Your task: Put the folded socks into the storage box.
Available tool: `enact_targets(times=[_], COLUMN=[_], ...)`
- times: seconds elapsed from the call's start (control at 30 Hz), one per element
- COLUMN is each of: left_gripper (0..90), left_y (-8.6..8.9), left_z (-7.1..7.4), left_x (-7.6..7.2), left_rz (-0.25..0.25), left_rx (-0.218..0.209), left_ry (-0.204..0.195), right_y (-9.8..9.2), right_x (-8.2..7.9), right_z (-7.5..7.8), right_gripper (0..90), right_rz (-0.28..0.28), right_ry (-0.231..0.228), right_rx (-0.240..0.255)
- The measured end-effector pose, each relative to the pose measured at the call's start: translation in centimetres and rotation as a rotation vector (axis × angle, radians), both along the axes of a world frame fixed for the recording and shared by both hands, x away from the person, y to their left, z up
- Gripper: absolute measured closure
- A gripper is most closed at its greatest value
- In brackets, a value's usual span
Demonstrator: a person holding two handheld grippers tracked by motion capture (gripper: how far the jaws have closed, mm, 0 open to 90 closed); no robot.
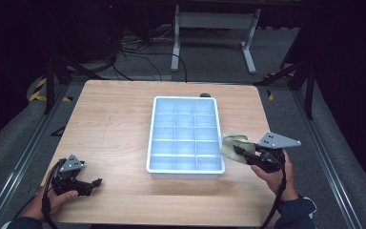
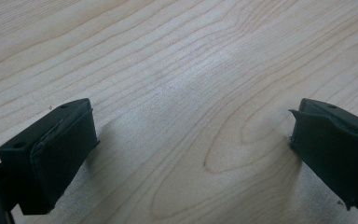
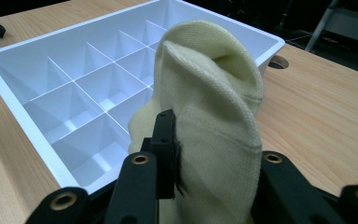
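A pale yellow knitted sock is bunched between the jaws of my right gripper, which is shut on it. In the high view this gripper holds the sock just off the right side of a white tray divided into several empty compartments. The tray's near wall lies left of the sock in the right gripper view. My left gripper rests at the table's near left corner, far from the tray. Its jaws stand wide apart over bare wood, its fingertips holding nothing.
The light wooden table has a small round hole behind the tray. Beyond the table are dark floor, cables and a white desk frame. Metal rails run along both sides.
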State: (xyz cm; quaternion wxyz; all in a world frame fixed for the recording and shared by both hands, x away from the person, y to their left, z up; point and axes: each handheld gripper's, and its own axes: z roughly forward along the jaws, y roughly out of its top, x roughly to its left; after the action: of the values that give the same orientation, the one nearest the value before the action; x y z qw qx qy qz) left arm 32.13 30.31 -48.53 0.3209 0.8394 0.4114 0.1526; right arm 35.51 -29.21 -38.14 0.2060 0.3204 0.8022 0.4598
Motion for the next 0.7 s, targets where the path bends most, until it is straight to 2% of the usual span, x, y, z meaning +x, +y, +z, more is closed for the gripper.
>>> enact_targets(times=[0.7], left_gripper=[0.4], left_y=[0.0], left_z=[0.0], left_x=[0.0], left_rz=[0.0], left_rx=[0.0], left_ry=[0.0], right_y=[2.5], right_x=[0.8], right_z=[0.3], right_gripper=[70.7], right_rz=[0.05], right_ry=[-0.002], right_rx=[-0.024])
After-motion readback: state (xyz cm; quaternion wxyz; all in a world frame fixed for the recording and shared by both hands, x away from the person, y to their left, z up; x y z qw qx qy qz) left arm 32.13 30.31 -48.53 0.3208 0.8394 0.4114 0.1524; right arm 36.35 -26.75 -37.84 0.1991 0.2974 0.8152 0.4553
